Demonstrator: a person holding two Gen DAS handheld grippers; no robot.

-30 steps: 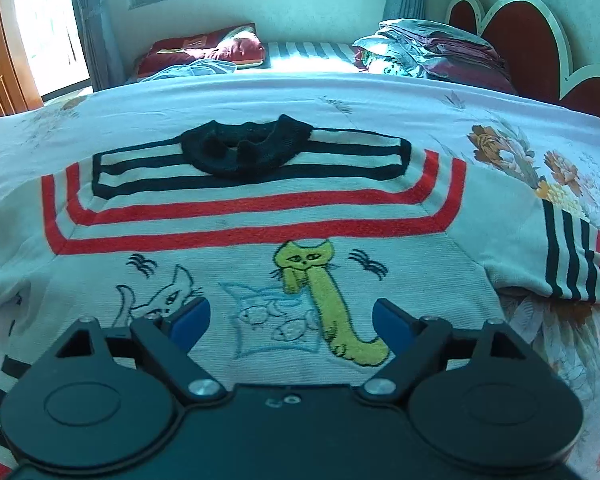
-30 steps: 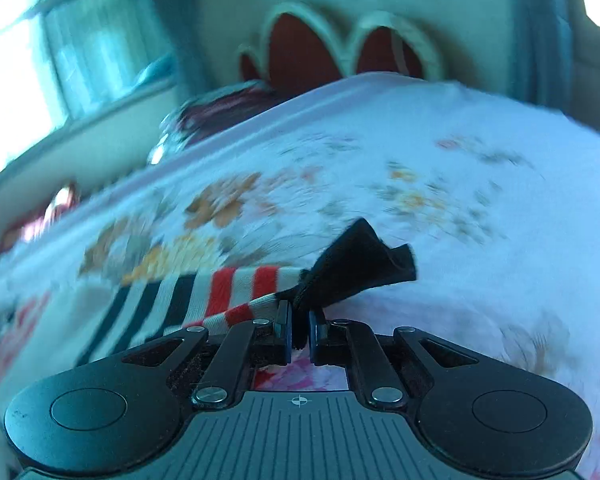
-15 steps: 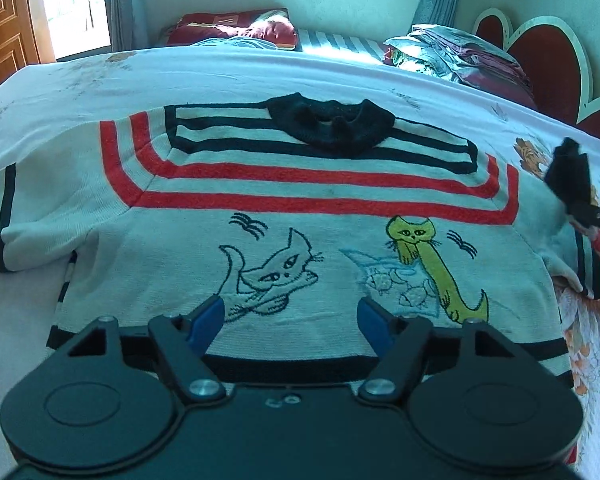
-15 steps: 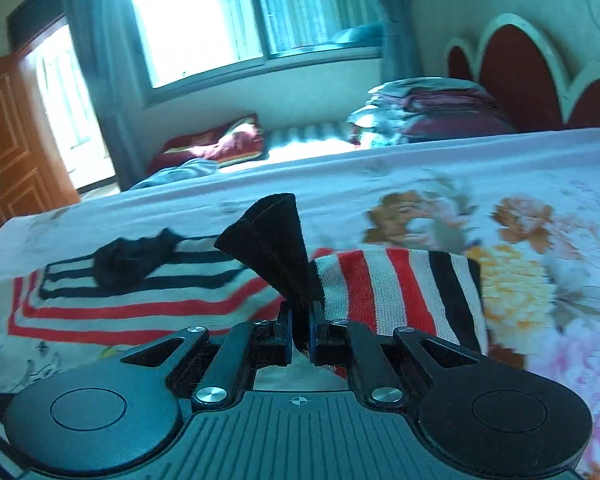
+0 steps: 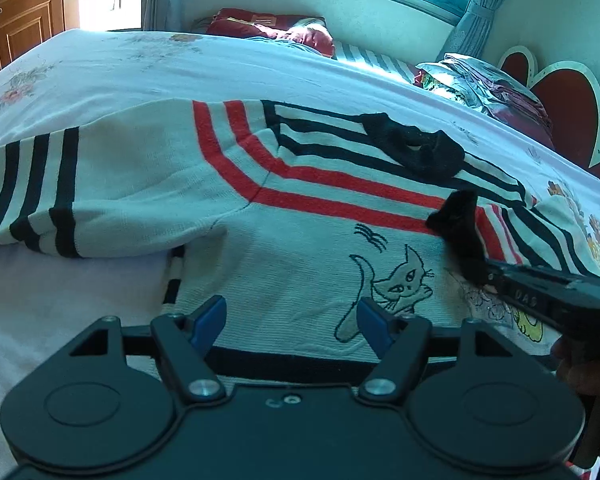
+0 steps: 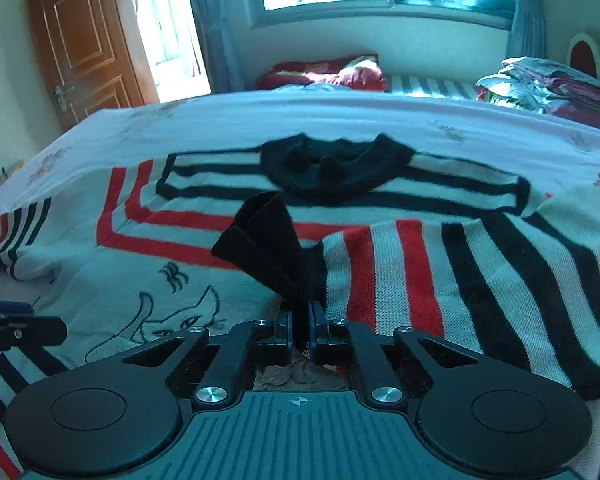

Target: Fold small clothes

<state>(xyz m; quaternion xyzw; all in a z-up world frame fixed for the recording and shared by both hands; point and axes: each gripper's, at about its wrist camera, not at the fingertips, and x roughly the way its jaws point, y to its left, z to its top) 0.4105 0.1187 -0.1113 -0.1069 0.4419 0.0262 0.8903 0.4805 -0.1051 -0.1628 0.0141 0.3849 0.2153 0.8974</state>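
Note:
A small white sweater (image 5: 284,264) with red and black stripes, a black collar (image 5: 416,152) and cat drawings lies flat, front up, on the bed. My left gripper (image 5: 290,318) is open and empty just above the sweater's black hem. My right gripper (image 6: 299,332) is shut on the black cuff (image 6: 268,248) of the right sleeve (image 6: 480,280) and holds the sleeve folded across the sweater's chest. The right gripper also shows in the left wrist view (image 5: 488,276). The left sleeve (image 5: 40,196) lies spread out to the left.
The bed has a white floral sheet (image 5: 112,68). Folded bedding (image 5: 484,84) is stacked by the red headboard (image 5: 564,100). A red pillow (image 6: 332,72) lies under the window. A wooden door (image 6: 80,44) stands at the left.
My right gripper has carried the sleeve cuff from the bed's right side leftward over the sweater's chest. My left gripper has shifted left along the hem and stayed open.

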